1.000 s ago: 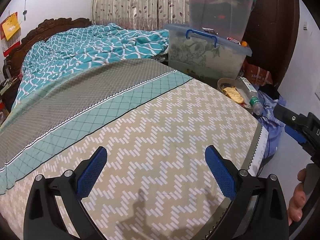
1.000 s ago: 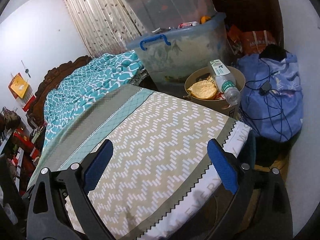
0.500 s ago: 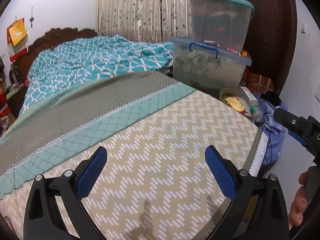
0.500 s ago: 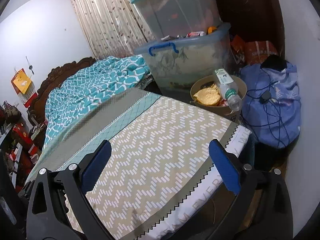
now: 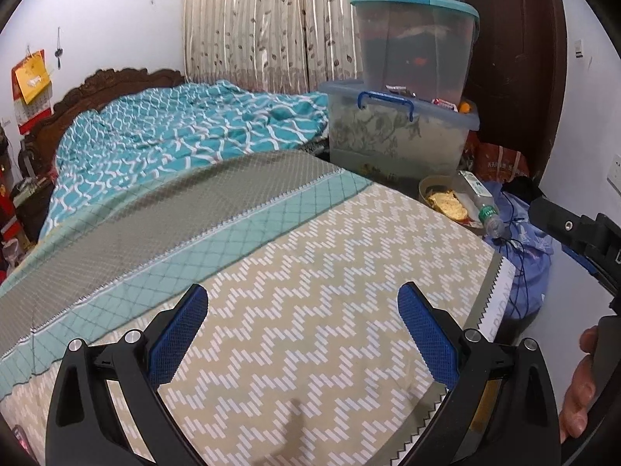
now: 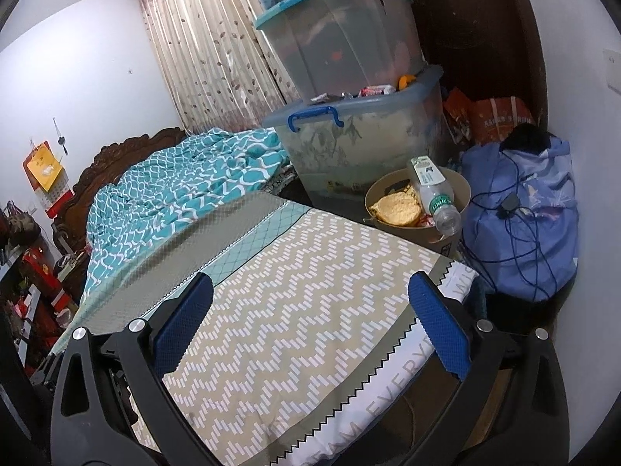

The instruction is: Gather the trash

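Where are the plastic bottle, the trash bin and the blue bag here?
plastic bottle (image 6: pixel 434 196), right wrist view, on its green label.
trash bin (image 6: pixel 460 184), right wrist view, on its tan inner wall near the rim.
blue bag (image 6: pixel 543 240), right wrist view, on its fabric front.

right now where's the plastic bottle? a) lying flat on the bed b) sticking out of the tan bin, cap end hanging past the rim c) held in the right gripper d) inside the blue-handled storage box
b: the plastic bottle leans out of the tan bin beside the bed, cap end down over the rim.
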Demonstrator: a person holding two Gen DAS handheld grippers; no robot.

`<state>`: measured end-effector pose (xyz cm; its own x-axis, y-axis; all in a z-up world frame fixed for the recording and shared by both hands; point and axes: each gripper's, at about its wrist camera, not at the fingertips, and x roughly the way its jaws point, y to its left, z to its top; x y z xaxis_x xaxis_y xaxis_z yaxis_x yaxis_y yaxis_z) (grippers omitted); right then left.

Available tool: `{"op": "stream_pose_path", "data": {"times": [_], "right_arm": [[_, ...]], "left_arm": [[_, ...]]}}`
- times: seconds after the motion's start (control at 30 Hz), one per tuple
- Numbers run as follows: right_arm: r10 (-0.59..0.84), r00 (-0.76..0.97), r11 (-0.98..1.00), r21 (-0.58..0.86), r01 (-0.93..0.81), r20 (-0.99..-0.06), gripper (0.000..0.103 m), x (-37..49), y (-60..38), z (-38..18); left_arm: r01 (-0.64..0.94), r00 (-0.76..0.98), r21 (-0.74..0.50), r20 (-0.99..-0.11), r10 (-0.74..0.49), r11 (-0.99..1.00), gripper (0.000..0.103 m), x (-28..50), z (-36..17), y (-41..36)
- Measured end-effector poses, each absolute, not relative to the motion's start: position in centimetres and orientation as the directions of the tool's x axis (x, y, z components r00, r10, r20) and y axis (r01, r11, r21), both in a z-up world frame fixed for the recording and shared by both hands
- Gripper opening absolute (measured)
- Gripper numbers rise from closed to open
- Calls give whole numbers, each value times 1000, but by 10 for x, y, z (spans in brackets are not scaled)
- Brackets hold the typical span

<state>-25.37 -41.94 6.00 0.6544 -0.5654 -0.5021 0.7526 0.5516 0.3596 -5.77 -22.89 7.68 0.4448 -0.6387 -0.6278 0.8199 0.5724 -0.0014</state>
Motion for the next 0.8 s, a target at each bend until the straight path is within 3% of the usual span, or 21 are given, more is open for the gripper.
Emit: {"op": "stream_pose_path", "data": {"times": [0.2, 0.8], "right_arm": [[-553, 653, 535, 380, 755, -517, 99, -257, -426, 50], [-514, 649, 521, 397, 755, -560, 100, -251, -436, 34]], "left_arm": [[835, 302, -126, -709, -637, 536, 94, -53, 64, -237], [790, 397, -48, -720, -569, 612, 94, -51, 56, -237]]}}
